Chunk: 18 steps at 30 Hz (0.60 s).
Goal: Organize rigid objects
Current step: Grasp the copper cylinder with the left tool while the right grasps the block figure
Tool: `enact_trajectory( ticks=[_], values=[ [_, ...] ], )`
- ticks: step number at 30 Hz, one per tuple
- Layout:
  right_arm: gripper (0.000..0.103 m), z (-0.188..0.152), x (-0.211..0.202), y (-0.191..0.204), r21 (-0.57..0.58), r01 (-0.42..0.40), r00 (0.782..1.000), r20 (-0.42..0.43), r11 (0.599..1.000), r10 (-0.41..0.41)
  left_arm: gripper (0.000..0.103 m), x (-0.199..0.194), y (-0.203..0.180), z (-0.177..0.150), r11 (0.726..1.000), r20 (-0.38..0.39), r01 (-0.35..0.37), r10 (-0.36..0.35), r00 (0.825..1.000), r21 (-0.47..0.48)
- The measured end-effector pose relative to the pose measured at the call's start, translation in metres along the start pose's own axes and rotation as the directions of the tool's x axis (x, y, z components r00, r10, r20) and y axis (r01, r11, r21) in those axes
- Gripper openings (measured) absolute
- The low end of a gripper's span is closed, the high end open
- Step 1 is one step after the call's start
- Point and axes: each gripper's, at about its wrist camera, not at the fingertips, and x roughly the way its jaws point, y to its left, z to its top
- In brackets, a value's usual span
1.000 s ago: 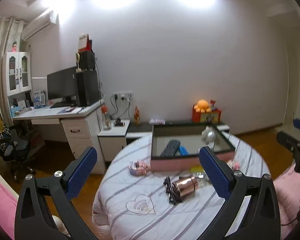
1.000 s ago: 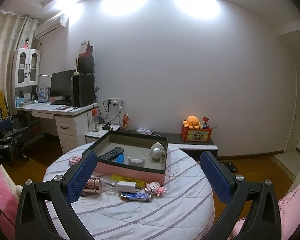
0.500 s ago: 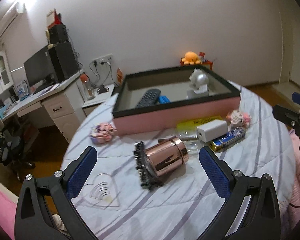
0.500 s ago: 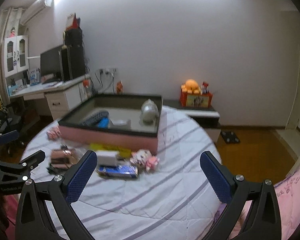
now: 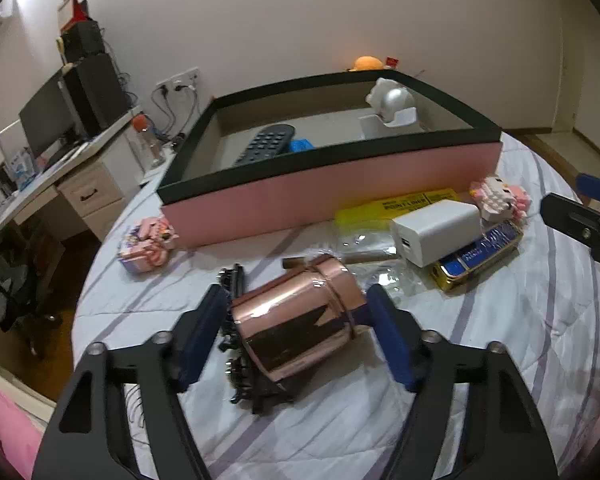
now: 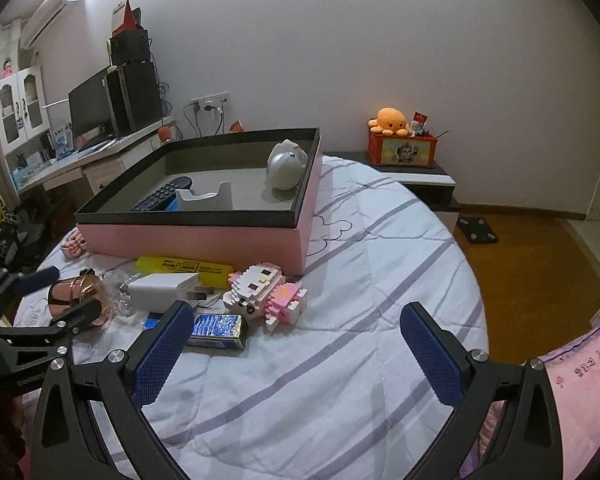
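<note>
A shiny copper cup (image 5: 296, 320) lies on its side on the striped table cover, on top of a black comb (image 5: 236, 320). My left gripper (image 5: 296, 296) straddles the cup and its jaws are closing, with a thin gap still showing at the right pad. To the right lie a white charger (image 5: 436, 228), a blue-and-gold tin (image 5: 476, 256), a pink block toy (image 5: 500, 198) and a yellow package (image 5: 396, 206). My right gripper (image 6: 296, 312) hangs open over bare cover, with the tin (image 6: 218, 330) just beside its left finger. The pink box (image 6: 196, 240) holds a remote (image 6: 162, 194) and a silver figure (image 6: 286, 166).
Another pink toy (image 5: 148, 242) lies at the box's left corner. The round table's edge (image 6: 472, 280) drops to a wooden floor on the right. A desk with a monitor (image 6: 90, 110) stands at the back left, and an orange plush (image 6: 392, 120) tops a red box.
Both grippers have come down and in toward the table. The left jaws, wide before, have narrowed around the copper cup. The right jaws stay wide.
</note>
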Motion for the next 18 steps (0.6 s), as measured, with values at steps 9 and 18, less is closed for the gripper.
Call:
enact_trajectory(
  ticks=[9,18],
  values=[
    [0.103,0.003,0.012,0.008,-0.021,0.001,0.999,-0.035,1.000,-0.002,0.068,-0.014,0.023,0.000,0.989,0.038,0.113,-0.110,0.993,-0.096],
    [0.103,0.014,0.042,0.016,-0.043,0.033,0.992,-0.122,0.999,-0.038,0.068,-0.023,0.042,0.000,0.980,0.058,0.148,-0.141,0.988,-0.130]
  ],
)
